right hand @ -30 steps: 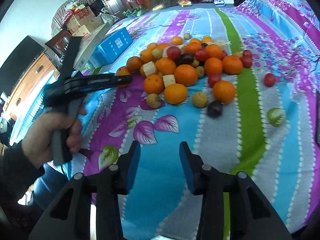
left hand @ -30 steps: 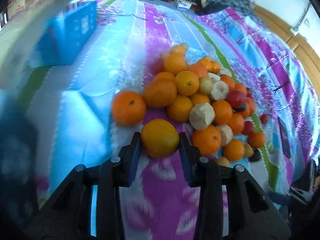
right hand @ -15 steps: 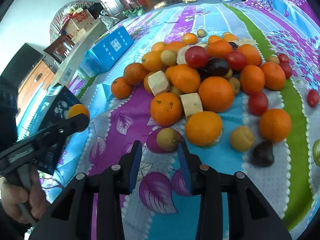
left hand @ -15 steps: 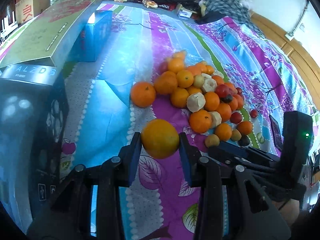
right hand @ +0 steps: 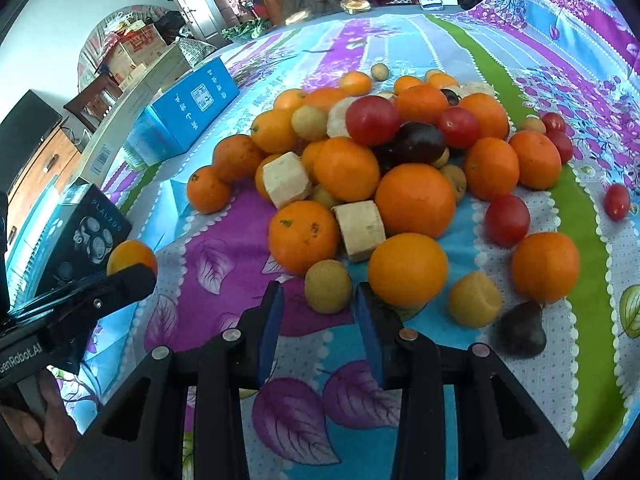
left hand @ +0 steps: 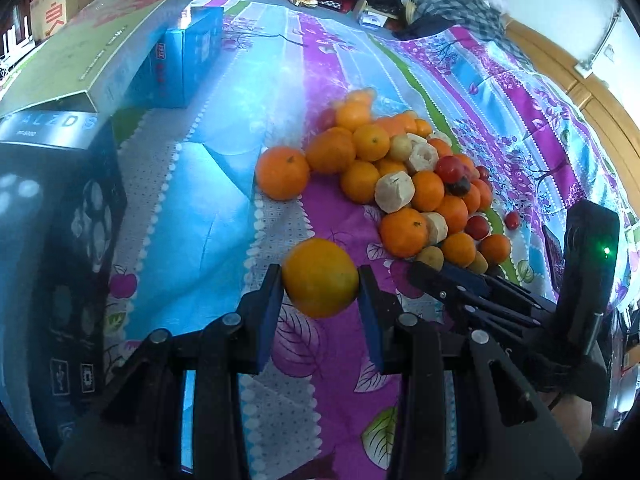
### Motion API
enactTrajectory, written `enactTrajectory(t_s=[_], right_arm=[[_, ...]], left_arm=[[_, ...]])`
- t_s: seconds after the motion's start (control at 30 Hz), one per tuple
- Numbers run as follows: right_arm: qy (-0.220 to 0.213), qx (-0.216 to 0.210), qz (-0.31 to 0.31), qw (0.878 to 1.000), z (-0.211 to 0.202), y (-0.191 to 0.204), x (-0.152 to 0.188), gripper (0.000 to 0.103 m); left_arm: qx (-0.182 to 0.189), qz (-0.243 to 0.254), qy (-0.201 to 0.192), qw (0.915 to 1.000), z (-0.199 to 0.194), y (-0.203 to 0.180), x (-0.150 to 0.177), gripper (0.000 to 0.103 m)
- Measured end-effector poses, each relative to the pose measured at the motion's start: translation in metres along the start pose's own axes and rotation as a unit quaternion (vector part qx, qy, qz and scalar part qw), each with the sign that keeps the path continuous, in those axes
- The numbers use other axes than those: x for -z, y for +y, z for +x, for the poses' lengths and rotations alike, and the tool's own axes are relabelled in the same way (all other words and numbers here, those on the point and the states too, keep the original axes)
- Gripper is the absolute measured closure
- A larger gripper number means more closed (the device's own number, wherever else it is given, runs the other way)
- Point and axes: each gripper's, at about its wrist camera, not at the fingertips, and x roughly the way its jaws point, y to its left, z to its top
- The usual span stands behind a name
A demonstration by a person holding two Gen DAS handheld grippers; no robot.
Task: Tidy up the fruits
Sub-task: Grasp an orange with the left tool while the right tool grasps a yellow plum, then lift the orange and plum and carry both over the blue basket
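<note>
A pile of fruit point(right hand: 400, 152) lies on the flowered cloth point(right hand: 224, 240): oranges, red and dark round fruits, pale peeled chunks and small tan ones. My left gripper point(left hand: 320, 282) is shut on an orange point(left hand: 320, 278), held above the cloth short of the pile point(left hand: 400, 184). My right gripper point(right hand: 318, 296) is at the pile's near edge. A small tan fruit point(right hand: 328, 286) sits between its fingertips with a gap on its left side. In the left wrist view, the right gripper point(left hand: 424, 274) reaches in from the right.
A blue box point(left hand: 188, 64) and a long green-topped box point(left hand: 100, 48) stand left of the pile. A black box point(left hand: 52, 216) is close on the left. A lone orange point(left hand: 282, 172) sits apart from the pile. Clothes lie heaped at the far end.
The right gripper has moved forward and down to the pile, and the small tan fruit now lies between its tips. The left gripper has drawn back from the pile with its orange.
</note>
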Motion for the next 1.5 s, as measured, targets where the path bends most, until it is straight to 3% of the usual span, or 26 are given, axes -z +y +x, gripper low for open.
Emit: enactTrajectory(t_s=[0.13,0.27,0.4,0.73,0.9,1.13,1.5], right_arm=[[0.000,0.004,-0.005,1.000,0.003,-0.001,-0.001,0.064],[-0.002,0.019,-0.012,1.000,0.001,0.000,0.001,0.075],[-0.005,0.030,-0.024,0.999,-0.014,0.004,0.000,0.075],[-0.059,0.088,-0.032,0.994,-0.118,0.011,-0.010,0.075],[-0.086,0.106,-0.034,0.990,-0.164,0.016,-0.017,0.075],[-0.105,0.107,-0.038,0.988,-0.196,0.027,-0.026,0.075],[-0.118,0.086,-0.057,0.988,-0.209,0.065,-0.046,0.075]], left_arm=[[0.003,0.002,0.005,1.0000,0.004,-0.003,0.001,0.065],[-0.005,0.009,0.008,0.9999,0.004,-0.005,0.002,0.065],[-0.019,0.019,0.004,0.9996,-0.006,-0.011,-0.002,0.065],[-0.058,0.073,-0.041,0.9948,-0.070,-0.045,-0.019,0.065],[-0.067,0.063,-0.060,0.9940,-0.097,-0.044,-0.030,0.065],[-0.080,0.041,-0.088,0.9920,-0.131,-0.032,-0.042,0.065],[-0.096,0.022,-0.113,0.9887,-0.166,-0.012,-0.048,0.065]])
